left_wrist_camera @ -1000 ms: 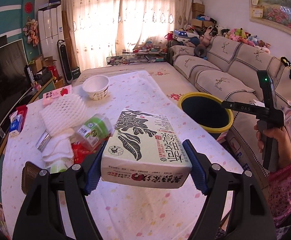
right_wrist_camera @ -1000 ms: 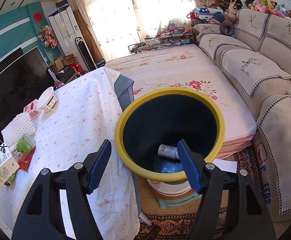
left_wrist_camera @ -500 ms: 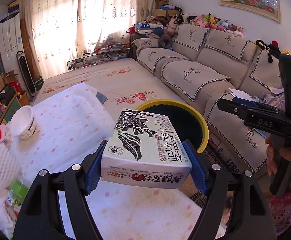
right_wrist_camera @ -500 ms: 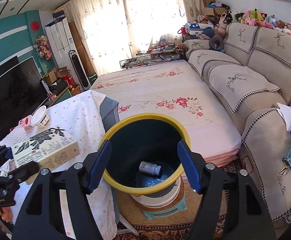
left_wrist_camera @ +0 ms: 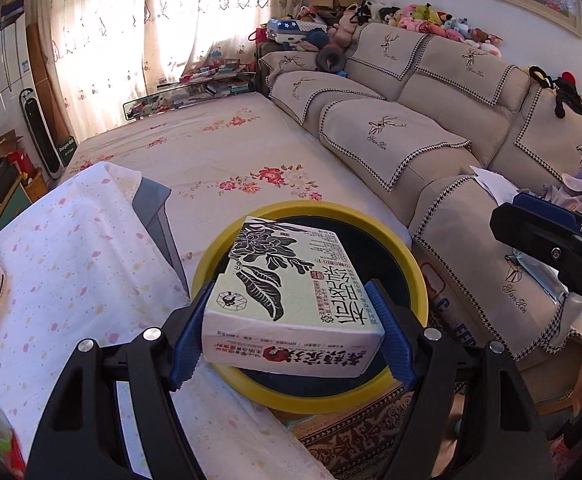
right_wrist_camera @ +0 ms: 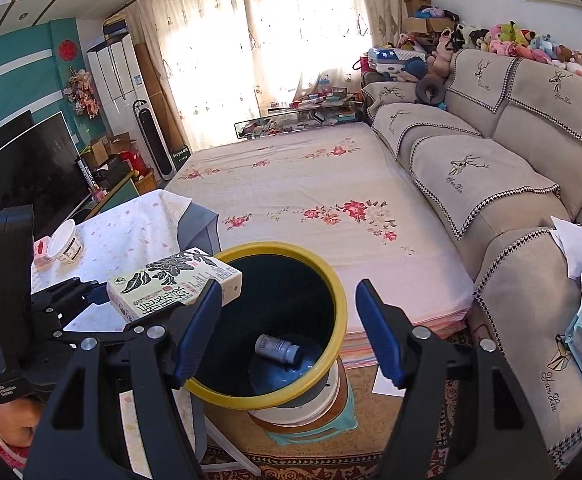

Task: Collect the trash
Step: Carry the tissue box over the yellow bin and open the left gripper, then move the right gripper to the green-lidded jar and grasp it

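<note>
Nearby — floral bed [right_wrist_camera: 311, 200], beige sofa [right_wrist_camera: 491, 168]

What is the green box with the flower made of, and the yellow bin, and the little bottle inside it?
The box looks like printed cardboard or paper wrap, matte, with crisp folded edges. The bin seems plastic: smooth yellow rim with a slight sheen, dark inside. The bottle is probably plastic, pale with a dark cap and a paper-like label; too small to be sure.
</note>
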Demonstrator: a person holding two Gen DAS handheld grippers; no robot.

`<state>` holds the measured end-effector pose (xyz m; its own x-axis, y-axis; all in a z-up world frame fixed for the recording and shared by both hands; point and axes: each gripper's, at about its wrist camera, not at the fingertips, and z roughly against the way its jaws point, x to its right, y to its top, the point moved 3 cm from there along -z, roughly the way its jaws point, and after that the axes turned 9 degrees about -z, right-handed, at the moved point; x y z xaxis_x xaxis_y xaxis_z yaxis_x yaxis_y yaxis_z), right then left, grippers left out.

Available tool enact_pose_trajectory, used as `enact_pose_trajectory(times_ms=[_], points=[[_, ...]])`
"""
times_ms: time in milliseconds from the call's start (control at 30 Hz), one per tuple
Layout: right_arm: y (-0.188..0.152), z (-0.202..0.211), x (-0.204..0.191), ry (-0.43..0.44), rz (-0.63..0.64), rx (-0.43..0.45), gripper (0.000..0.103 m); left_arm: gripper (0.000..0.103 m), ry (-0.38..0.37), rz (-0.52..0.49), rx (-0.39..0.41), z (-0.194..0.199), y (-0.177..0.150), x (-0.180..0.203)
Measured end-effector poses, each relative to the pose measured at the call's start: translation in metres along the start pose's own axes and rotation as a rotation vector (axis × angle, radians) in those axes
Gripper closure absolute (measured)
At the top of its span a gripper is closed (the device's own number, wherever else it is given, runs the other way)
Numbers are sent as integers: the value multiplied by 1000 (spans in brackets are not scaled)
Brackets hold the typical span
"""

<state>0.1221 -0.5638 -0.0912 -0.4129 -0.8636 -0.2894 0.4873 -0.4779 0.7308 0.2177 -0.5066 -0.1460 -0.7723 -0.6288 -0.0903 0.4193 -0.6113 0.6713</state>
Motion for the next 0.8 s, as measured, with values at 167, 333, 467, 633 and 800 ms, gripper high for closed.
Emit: enact_pose_trajectory(times_ms=[167,333,467,633,800], points=[[4,-5,4,5,3,-2,37,30,14,0,-16,-13,3,3],[2,-9,8,3,-1,-9,37,30,21,-3,-40,-24,-1,3],[2,-9,11,-1,-12,-9,37,29,17,3,-47,-24,-4,2],[3,-5,6,-4,-11,-7,37,28,21,33,-14,2,-14,-8],[0,-2,-9,2,9,-11,36,24,47,64,24,48,-37,-27]])
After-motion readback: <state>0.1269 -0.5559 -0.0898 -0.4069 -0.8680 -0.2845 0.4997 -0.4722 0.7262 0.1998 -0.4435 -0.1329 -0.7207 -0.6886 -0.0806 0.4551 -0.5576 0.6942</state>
